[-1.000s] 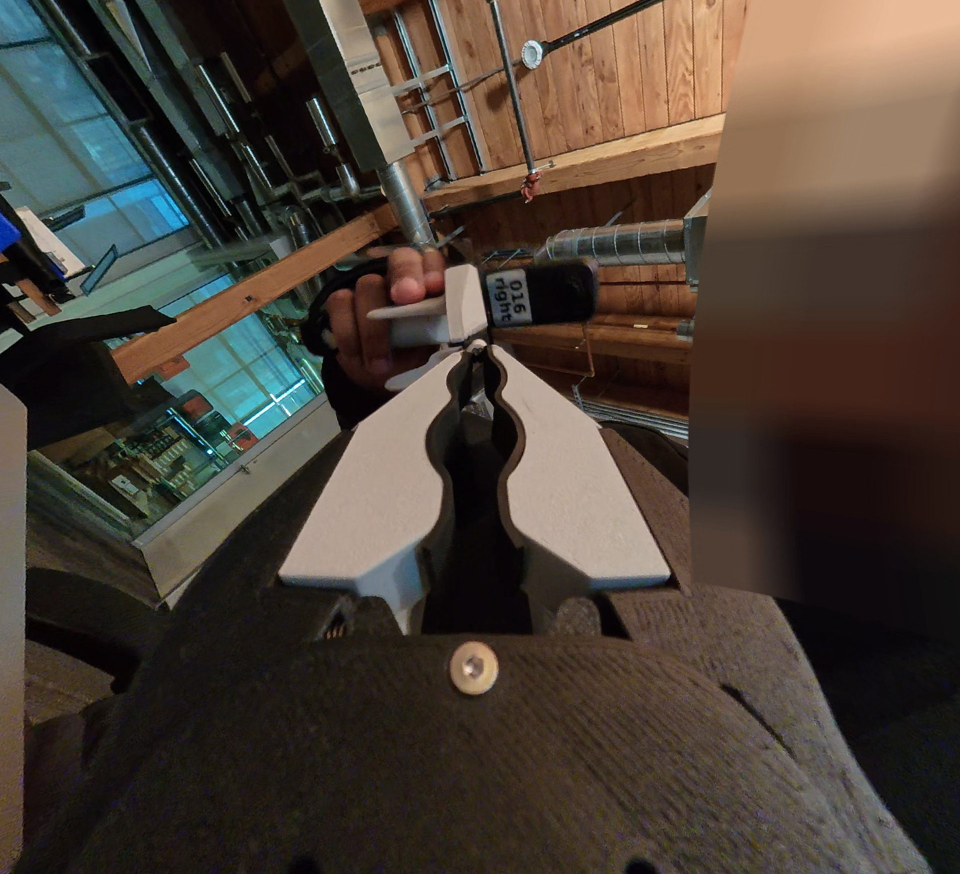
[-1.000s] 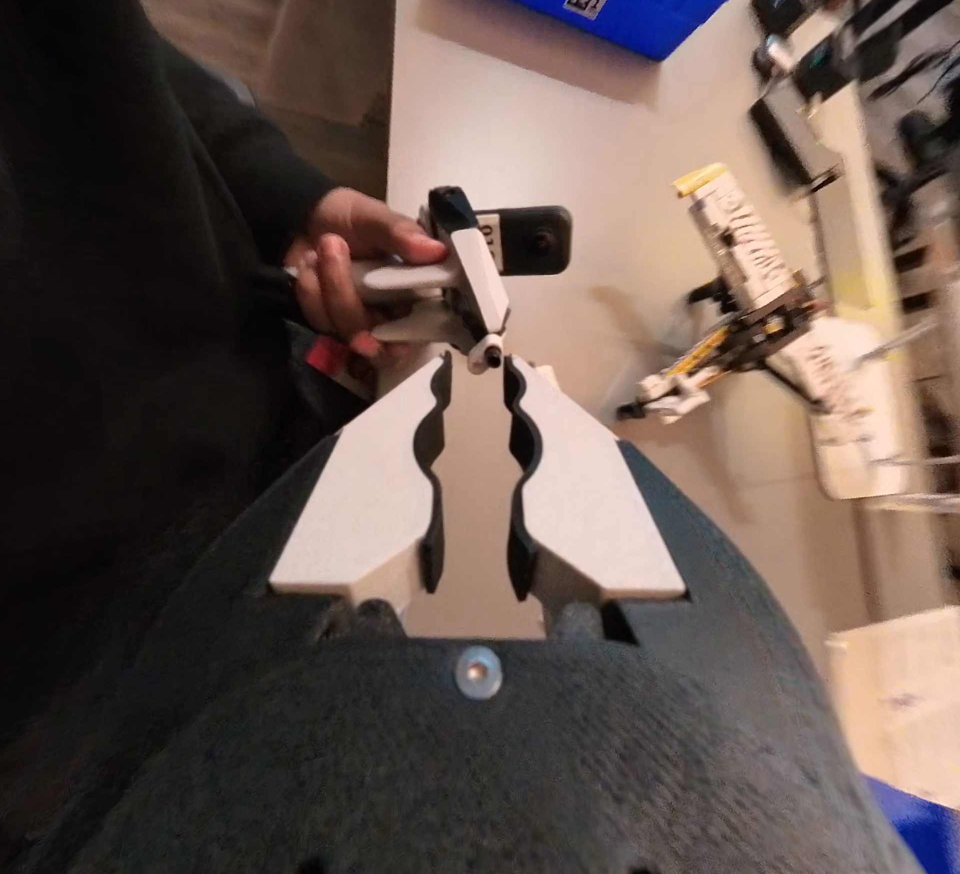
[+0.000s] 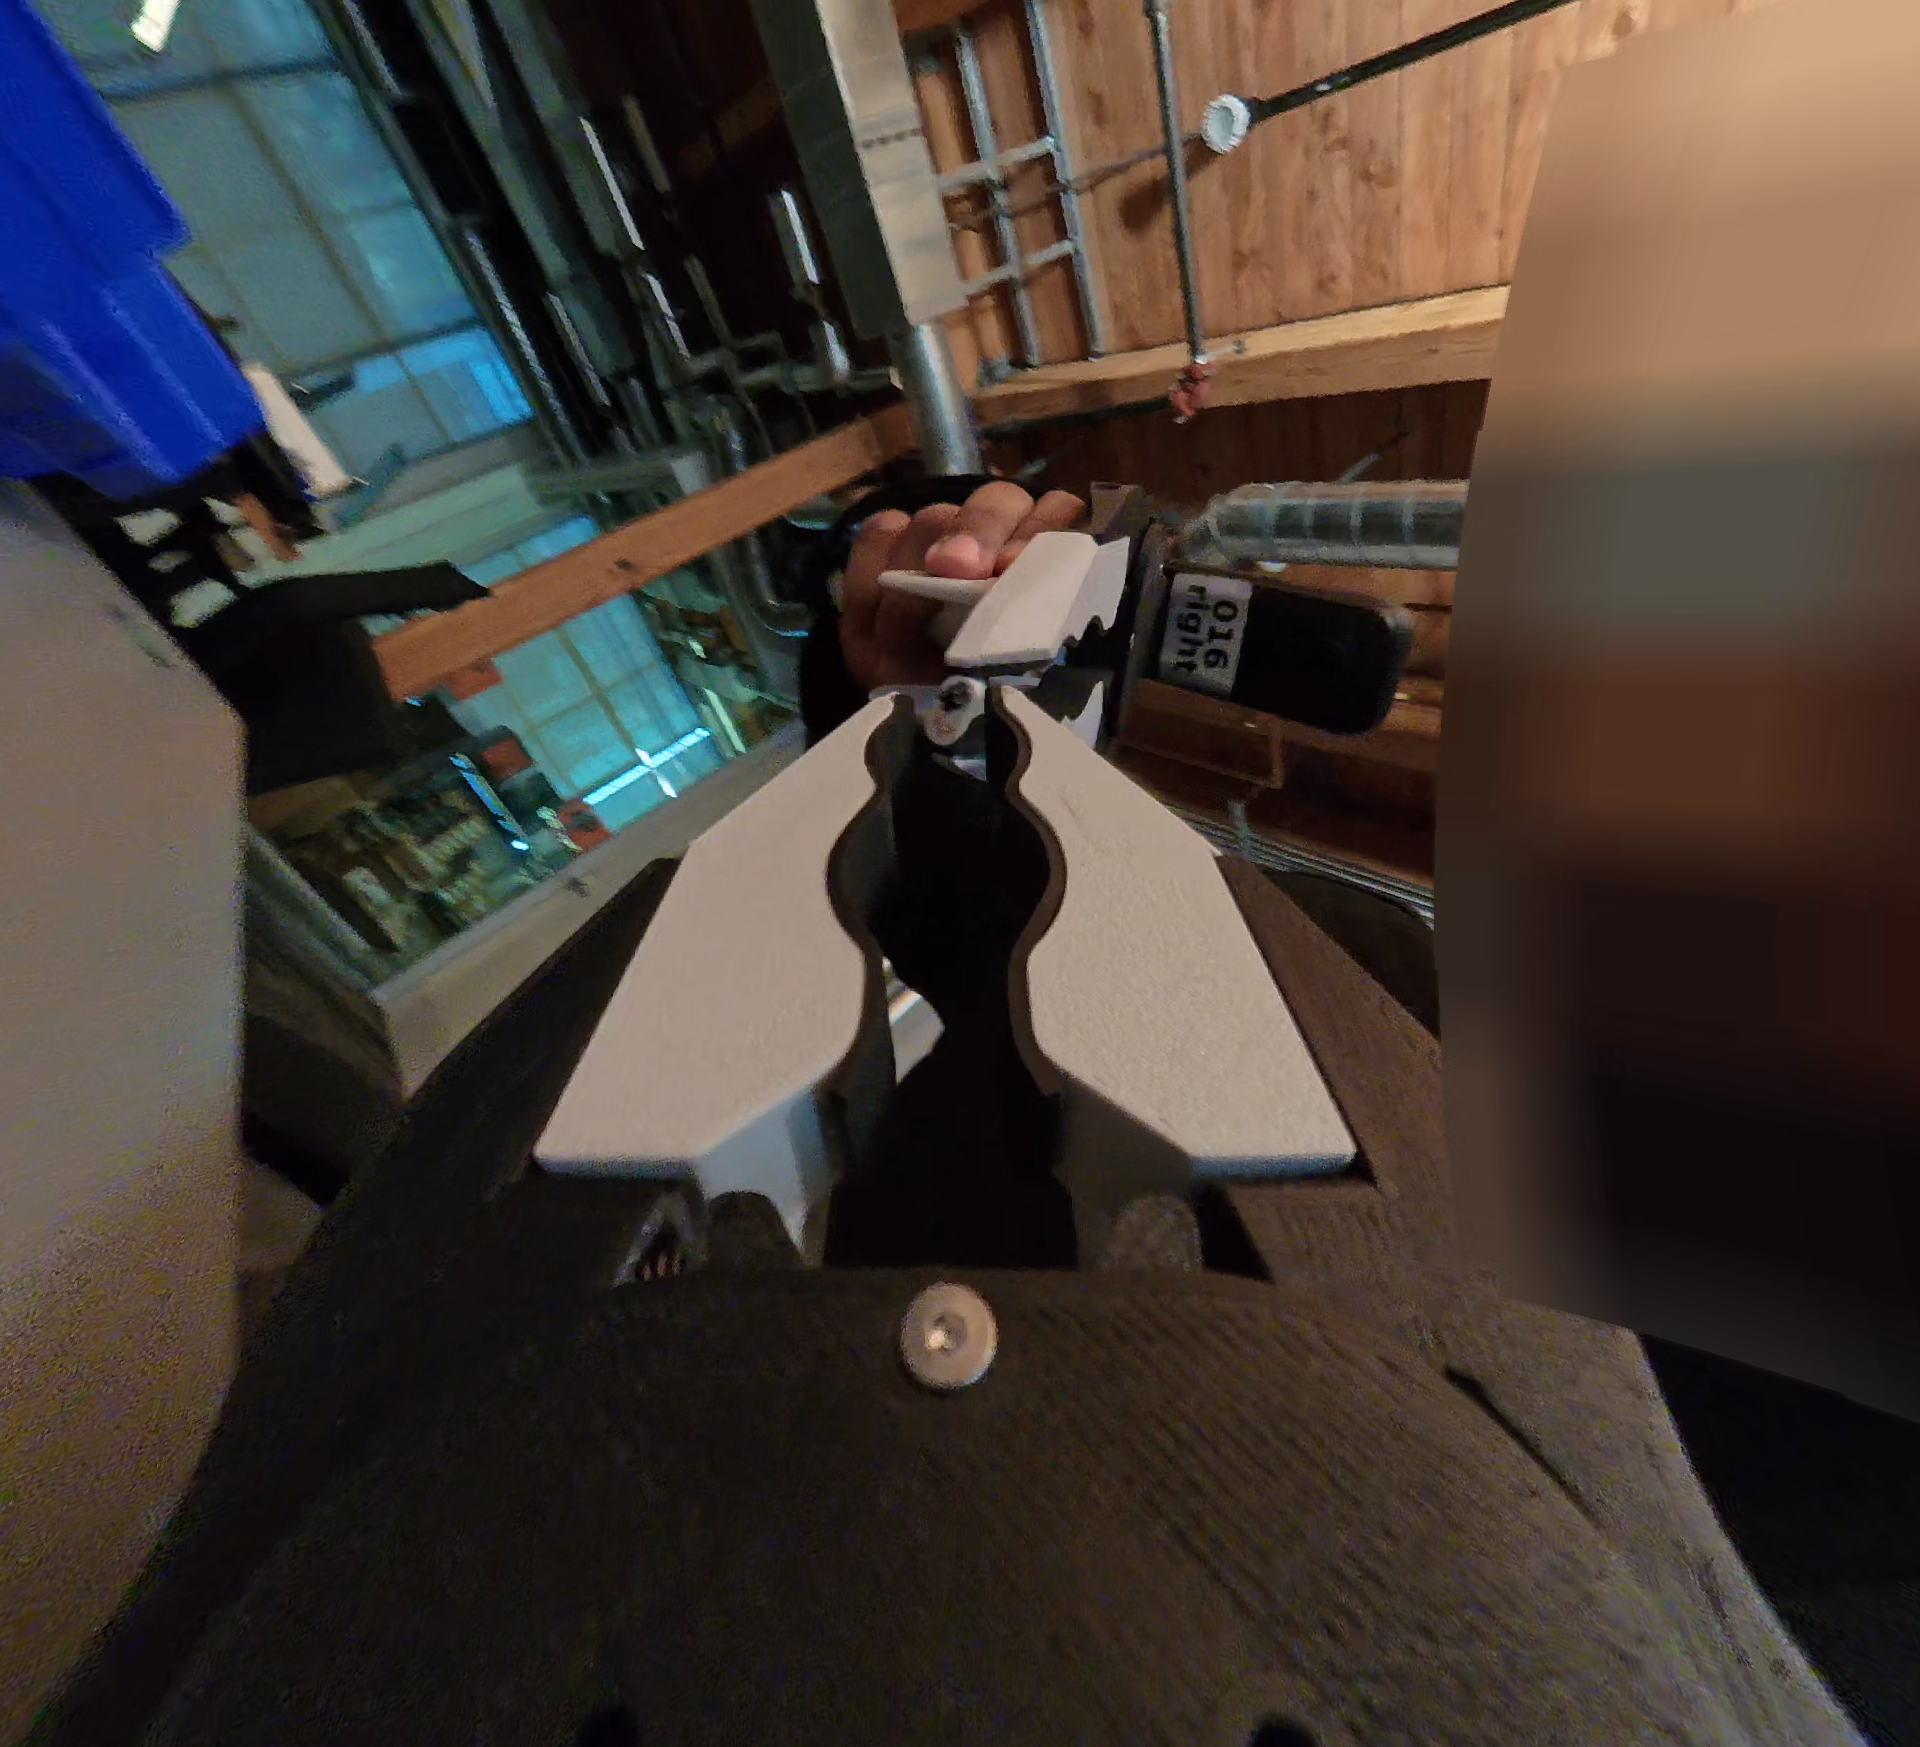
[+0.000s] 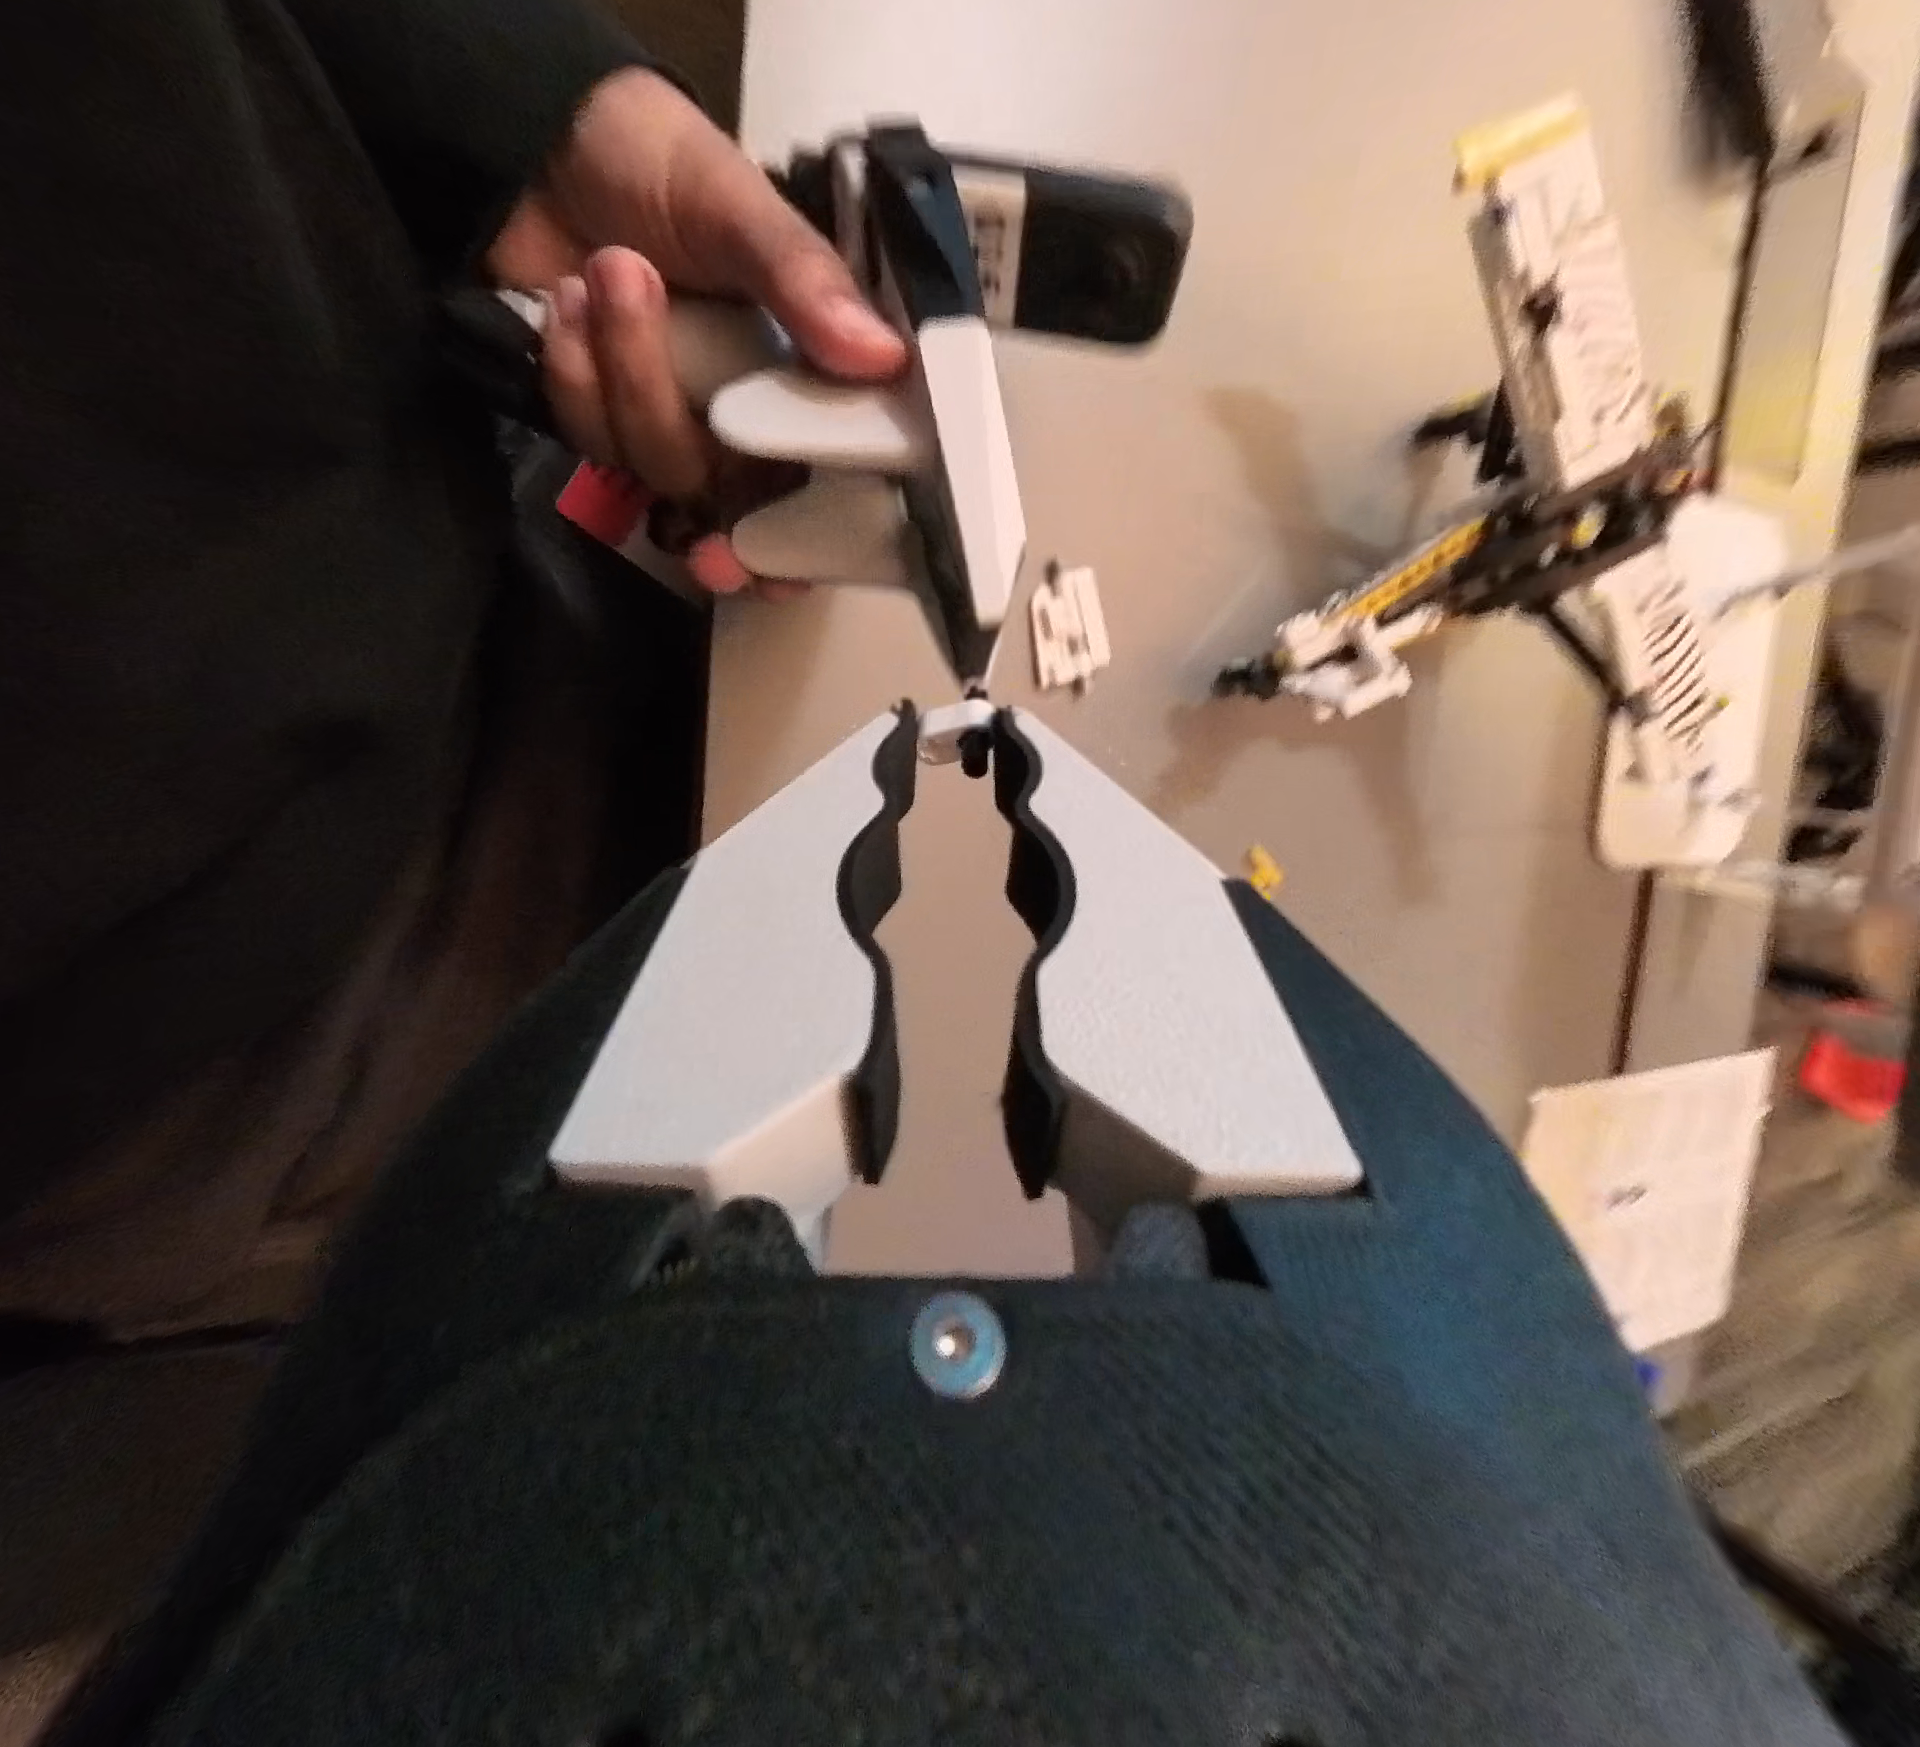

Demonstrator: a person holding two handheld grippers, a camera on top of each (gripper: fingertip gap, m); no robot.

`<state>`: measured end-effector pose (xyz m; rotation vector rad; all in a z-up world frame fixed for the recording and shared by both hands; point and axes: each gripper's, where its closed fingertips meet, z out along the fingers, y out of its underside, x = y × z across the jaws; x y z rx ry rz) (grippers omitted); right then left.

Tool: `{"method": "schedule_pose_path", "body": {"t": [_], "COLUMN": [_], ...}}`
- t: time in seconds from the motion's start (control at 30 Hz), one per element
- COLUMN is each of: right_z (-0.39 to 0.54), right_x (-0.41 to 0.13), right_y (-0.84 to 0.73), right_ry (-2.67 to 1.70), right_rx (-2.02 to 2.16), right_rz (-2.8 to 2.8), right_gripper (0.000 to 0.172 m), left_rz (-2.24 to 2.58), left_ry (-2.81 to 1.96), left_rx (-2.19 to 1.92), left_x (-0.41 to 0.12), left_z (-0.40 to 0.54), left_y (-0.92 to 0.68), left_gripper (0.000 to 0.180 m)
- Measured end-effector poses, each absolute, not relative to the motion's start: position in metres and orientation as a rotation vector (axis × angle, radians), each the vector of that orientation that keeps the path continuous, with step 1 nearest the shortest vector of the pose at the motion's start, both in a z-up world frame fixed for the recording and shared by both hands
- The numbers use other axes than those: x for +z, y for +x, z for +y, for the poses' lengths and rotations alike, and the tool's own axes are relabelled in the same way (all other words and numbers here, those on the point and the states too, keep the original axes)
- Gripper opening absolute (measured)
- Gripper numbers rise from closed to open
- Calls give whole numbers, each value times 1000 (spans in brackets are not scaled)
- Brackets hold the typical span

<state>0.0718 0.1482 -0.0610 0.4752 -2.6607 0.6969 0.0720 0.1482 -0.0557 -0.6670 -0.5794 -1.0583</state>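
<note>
**Small white piece [image 4: 951, 723] at the fingertips.** The piece, a pale block carrying a short black pin [image 4: 977, 743], sits at the extreme tips of the right gripper [image 4: 954, 729]. That gripper's jaws are drawn in on it, one pad at each side. None of the piece reaches back into the wavy recesses behind the tips.

The left gripper [image 3: 948, 708] meets the same piece tip to tip, from straight ahead of the right jaws. Its jaws stand narrowly apart, and a dark sliver shows between one of its pads [image 3: 891, 731] and the piece, so it does not appear to clamp.

A hand [image 4: 665, 326] grips the left tool's handle, beyond and to the left of the right jaws. Another hand [image 3: 914, 596] holds the right tool.

Beyond the right jaws lies a pale table [image 4: 1039, 35]. On it are a loose white part [image 4: 1070, 632] just past the tips, a white, black and yellow brick-built model [image 4: 1558, 502] well off to the right, and a paper sheet [image 4: 1652, 1178] nearer on that side.

*Handling note (judgement):* so shallow a hold lets the piece pivot easily. An even squeeze, with both tools kept in line and no sideways pull, would suit it best.
</note>
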Motion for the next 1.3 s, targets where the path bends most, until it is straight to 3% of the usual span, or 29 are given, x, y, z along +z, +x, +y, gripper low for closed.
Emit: {"method": "schedule_pose_path", "body": {"t": [0.27, 0.63, 0.93, 1.3], "right_z": [223, 277, 284, 299], "right_x": [-124, -204, -171, -206], "right_y": [21, 8, 5, 2], "right_ry": [-125, -143, -172, -88], "right_rx": [257, -264, -387, -854], "right_rz": [-3058, -3305, -3250, -3140], "right_gripper": [13, 11, 12, 10], "left_rz": [-650, -644, -647, -645], "left_ry": [-750, -783, -741, -737], "left_rx": [-864, -850, -858, -873], "left_x": [-66, -69, -68, -69], "left_z": [137, 131, 121, 121], "left_y": [57, 54, 49, 49], "left_gripper": [7, 3, 2, 3]}}
